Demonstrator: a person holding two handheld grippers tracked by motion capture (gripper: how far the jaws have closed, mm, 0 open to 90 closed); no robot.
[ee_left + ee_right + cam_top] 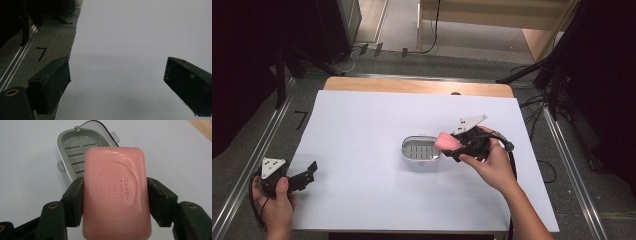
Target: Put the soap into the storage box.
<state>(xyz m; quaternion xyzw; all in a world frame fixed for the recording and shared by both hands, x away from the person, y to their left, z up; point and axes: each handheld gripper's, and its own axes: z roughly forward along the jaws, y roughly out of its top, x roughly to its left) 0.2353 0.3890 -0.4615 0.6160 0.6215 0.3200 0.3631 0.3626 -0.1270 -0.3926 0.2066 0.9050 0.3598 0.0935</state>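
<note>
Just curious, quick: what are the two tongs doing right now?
Left tongs: open, holding nothing.
Right tongs: closed on the pink soap bar.

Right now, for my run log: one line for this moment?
right gripper: shut on pink soap bar | above open soap dish | left gripper: open, idle

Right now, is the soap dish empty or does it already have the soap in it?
Empty. The soap dish shows its bare slotted floor, and the pink soap is outside it, clamped in the right gripper.
</note>
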